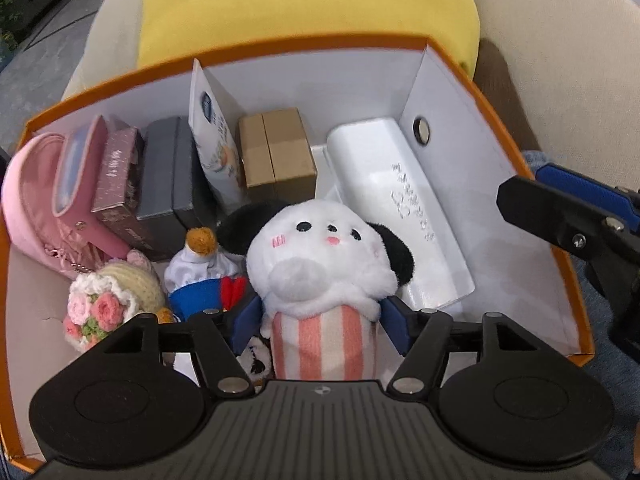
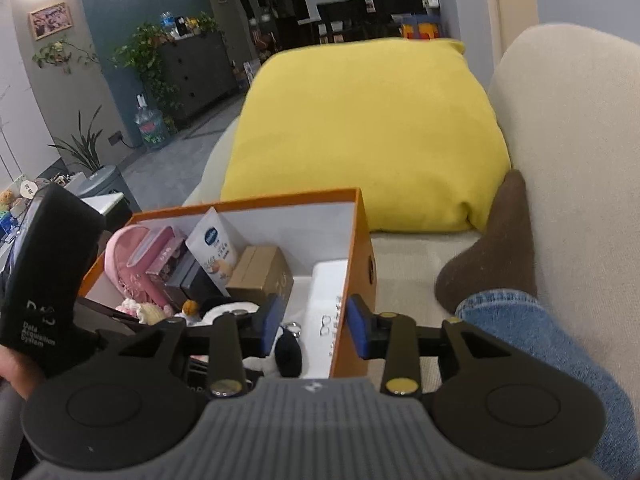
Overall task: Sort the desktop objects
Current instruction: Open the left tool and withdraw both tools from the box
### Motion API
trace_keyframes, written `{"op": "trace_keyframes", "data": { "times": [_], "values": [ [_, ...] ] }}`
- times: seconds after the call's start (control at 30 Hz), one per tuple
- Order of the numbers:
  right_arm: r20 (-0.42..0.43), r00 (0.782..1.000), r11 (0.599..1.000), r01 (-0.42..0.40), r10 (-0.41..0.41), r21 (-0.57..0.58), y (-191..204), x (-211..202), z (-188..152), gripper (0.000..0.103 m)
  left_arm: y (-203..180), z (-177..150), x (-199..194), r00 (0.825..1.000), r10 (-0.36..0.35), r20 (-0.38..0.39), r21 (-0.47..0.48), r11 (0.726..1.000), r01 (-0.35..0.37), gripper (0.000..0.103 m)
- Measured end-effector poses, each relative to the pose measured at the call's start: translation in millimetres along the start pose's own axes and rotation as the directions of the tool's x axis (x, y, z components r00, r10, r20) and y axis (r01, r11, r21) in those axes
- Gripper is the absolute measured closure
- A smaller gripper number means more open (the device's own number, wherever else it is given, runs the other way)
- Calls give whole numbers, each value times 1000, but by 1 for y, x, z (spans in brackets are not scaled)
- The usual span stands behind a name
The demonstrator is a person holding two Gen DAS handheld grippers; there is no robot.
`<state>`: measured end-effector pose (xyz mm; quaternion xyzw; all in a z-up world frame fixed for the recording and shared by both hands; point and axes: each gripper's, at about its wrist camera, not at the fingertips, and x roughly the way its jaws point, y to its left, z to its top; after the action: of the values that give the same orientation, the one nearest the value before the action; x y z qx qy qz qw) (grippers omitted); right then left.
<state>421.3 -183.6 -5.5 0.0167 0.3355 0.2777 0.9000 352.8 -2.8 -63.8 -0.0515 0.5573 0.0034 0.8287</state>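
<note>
The left tool (image 1: 320, 320) is sitting spread wide around the plush dog (image 1: 320, 252) standing in the orange box (image 1: 440, 56), likely letting it go there, while the right tool (image 2: 314, 330) is hanging part-open and empty over the box's side wall.

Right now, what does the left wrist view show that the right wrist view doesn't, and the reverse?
Only the left wrist view shows the plush dog's face, with the left gripper open around its striped body, plus the crochet bouquet. Only the right wrist view shows the room behind, the water jug, and the person's brown sock and jeans. Both show the orange box, pink pouch, brown carton, yellow cushion and right gripper.
</note>
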Motion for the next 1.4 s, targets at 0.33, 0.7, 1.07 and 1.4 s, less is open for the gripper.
{"op": "trace_keyframes", "data": {
  "times": [0.33, 0.7, 1.07, 1.4],
  "values": [
    [57, 998, 1000, 4, -4, 3, 9, -16, -3, 45, 9, -18, -76, 972, -18, 233, 5, 1000, 17, 27],
    [100, 994, 991, 57, -45, -125, 57, -38, -12, 40, 30, -56, -122, 845, 93, 527, -81, 995, -59, 27],
    [28, 992, 978, 128, -125, -163, 79, -27, -28, 39, 42, -80, -103, 802, 279, 528, -195, 959, -205, 27],
    [-22, 992, 978, 115, -120, -176, 86, -9, -40, 30, 46, -85, -79, 845, 273, 460, -196, 959, -204, 25]
  ]
}}
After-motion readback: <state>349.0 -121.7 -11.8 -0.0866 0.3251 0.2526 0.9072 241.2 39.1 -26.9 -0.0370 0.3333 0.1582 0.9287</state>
